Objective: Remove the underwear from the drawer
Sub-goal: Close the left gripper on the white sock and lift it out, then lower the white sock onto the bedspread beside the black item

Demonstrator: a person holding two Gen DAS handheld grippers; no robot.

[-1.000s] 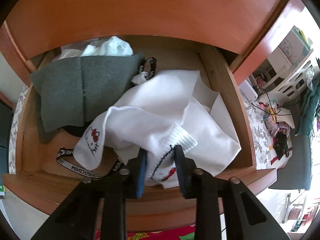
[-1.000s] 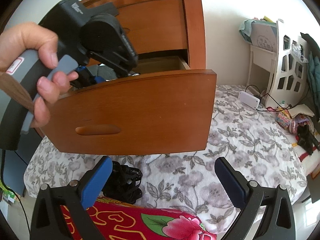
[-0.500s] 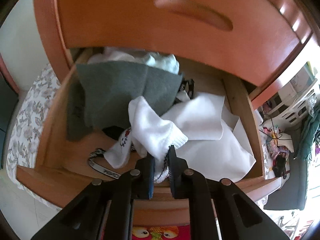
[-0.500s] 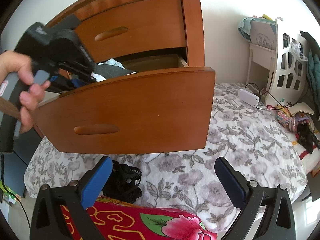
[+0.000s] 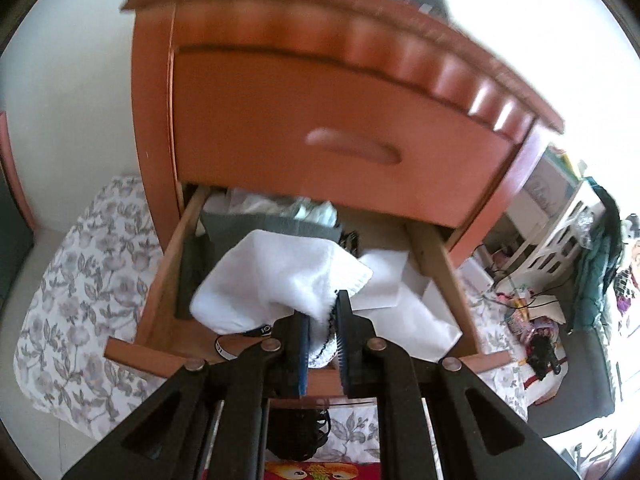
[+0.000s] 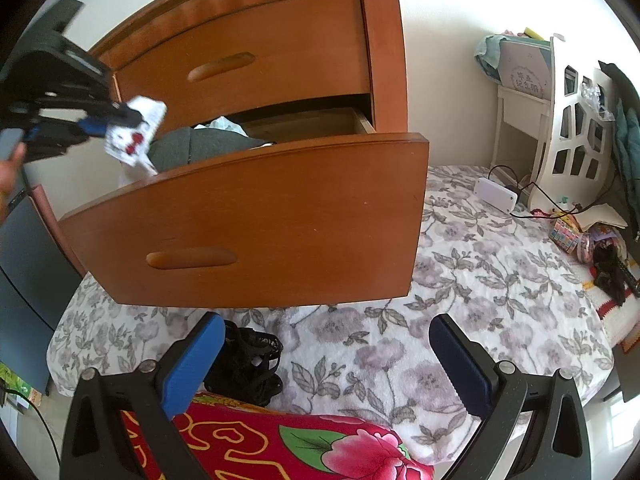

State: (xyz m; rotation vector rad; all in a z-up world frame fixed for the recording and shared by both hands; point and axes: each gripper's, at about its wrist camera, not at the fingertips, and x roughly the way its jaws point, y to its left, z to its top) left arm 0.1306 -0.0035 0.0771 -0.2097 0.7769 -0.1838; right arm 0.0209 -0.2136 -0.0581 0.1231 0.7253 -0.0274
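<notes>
My left gripper (image 5: pixel 321 332) is shut on a white underwear piece (image 5: pixel 280 280) with a red and black cartoon print, held up above the open wooden drawer (image 5: pixel 160 280). In the right wrist view the same garment (image 6: pixel 136 136) hangs from the left gripper (image 6: pixel 106 120) over the drawer's left end. Still inside the drawer lie a grey folded cloth (image 5: pixel 272 228), white cloth (image 5: pixel 404 312) and a black lettered waistband (image 5: pixel 224 350). My right gripper (image 6: pixel 324 360) is open and holds nothing, low in front of the drawer front (image 6: pixel 256 220), over the floral bedsheet (image 6: pixel 460 280).
A black lace garment (image 6: pixel 248 364) lies on the floral sheet below the drawer, beside a red flowered cloth (image 6: pixel 280 448). The shut upper drawer (image 6: pixel 248 60) sits above. To the right are a white shelf (image 6: pixel 576 140), a white box with cables (image 6: pixel 494 196) and small clutter.
The left gripper has lifted and pulled back from the drawer with the white garment, which now hangs clear above the drawer. The right gripper has stayed put, open.
</notes>
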